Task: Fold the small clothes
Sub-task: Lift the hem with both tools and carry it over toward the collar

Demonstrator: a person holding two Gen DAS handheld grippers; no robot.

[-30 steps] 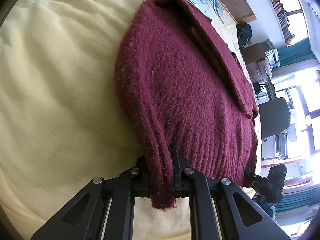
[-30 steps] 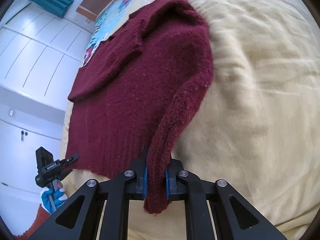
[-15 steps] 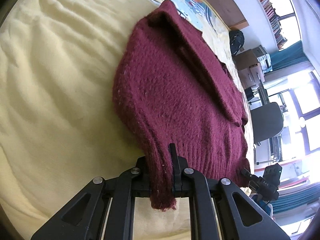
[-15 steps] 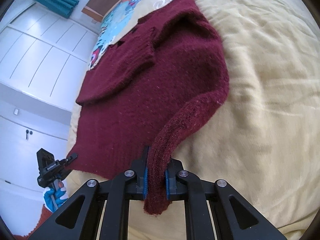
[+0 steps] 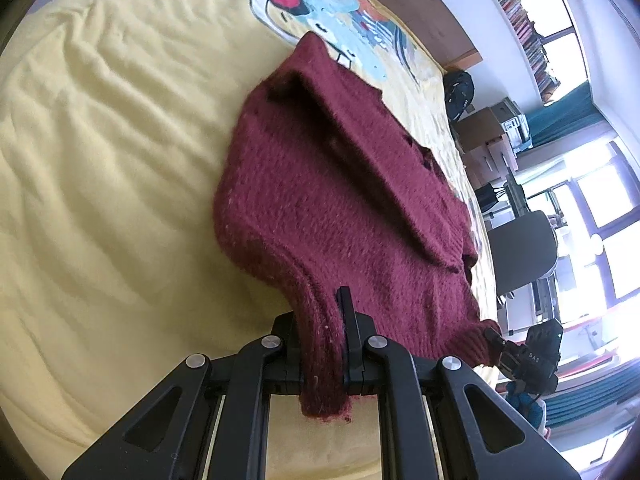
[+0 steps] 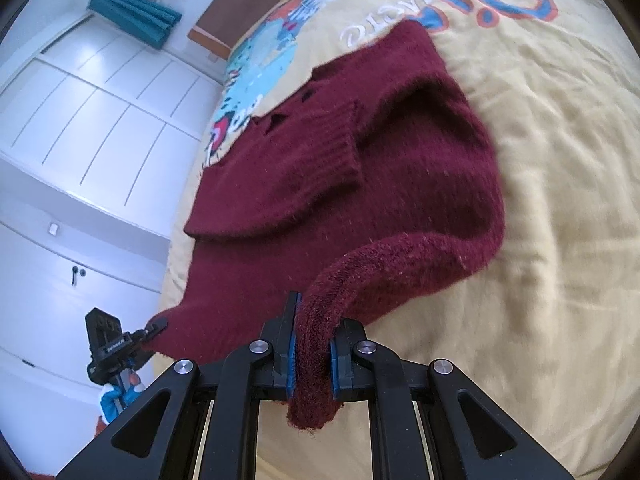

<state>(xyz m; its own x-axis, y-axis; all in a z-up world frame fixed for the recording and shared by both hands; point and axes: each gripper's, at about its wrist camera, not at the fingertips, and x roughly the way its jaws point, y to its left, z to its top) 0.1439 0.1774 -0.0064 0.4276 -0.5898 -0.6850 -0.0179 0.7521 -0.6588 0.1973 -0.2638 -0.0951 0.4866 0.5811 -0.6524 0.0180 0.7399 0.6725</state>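
Observation:
A maroon knitted sweater [image 5: 344, 208] lies on a yellow bedspread [image 5: 100, 168], its sleeves folded across the body. My left gripper [image 5: 324, 344] is shut on the sweater's bottom corner, lifted off the bed. My right gripper [image 6: 314, 344] is shut on the other bottom corner of the sweater [image 6: 340, 184], also raised. Each gripper shows in the other's view: the right one [image 5: 532, 352] at the far hem corner, the left one [image 6: 116, 344] likewise.
The bedspread [image 6: 540, 160] has a colourful print and lettering near the sweater's collar end. White wardrobe doors [image 6: 80, 128] stand on one side. An office chair [image 5: 524, 252], boxes and windows stand on the other.
Both grippers have lifted the hem corners and carried them toward the collar. The sweater's lower part is bunching and more of the printed bedspread shows beyond it.

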